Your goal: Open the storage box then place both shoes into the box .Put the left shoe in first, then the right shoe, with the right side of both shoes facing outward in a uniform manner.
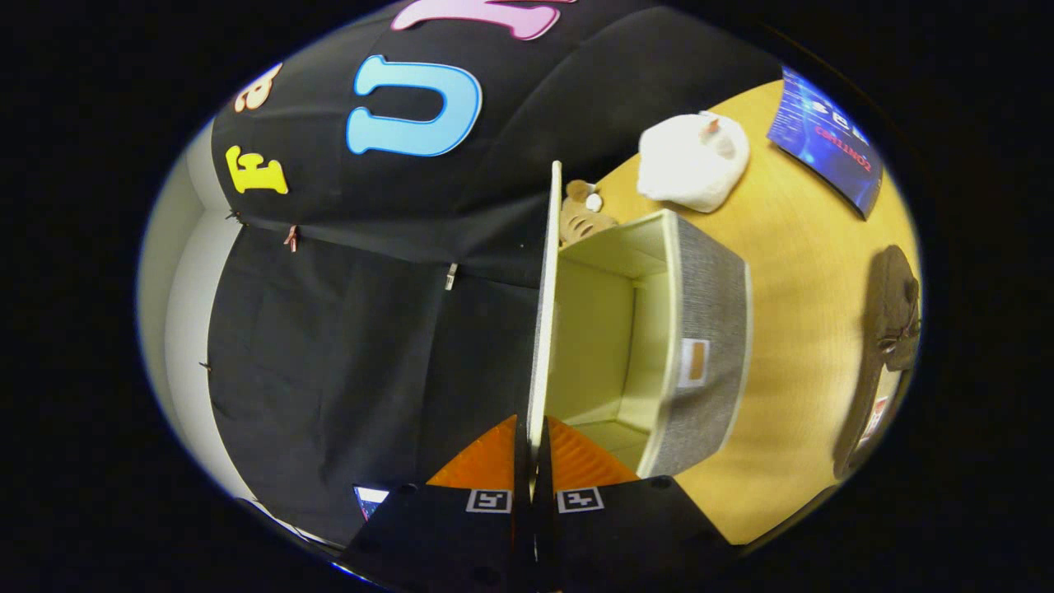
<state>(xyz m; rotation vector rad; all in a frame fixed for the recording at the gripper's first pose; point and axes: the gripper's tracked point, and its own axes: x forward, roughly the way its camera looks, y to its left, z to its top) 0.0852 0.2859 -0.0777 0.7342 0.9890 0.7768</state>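
Clamped on the lid [544, 305], my tool [533, 461] holds it raised off the grey storage box [708, 329], open and empty on the table [790, 272]. Beyond, a dark shoe [893, 317] waits. If the thin lid slips, it could drop shut.

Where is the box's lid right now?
In the gripper view, the lid stands raised, pinched between the gripper fingers, beside the open box.
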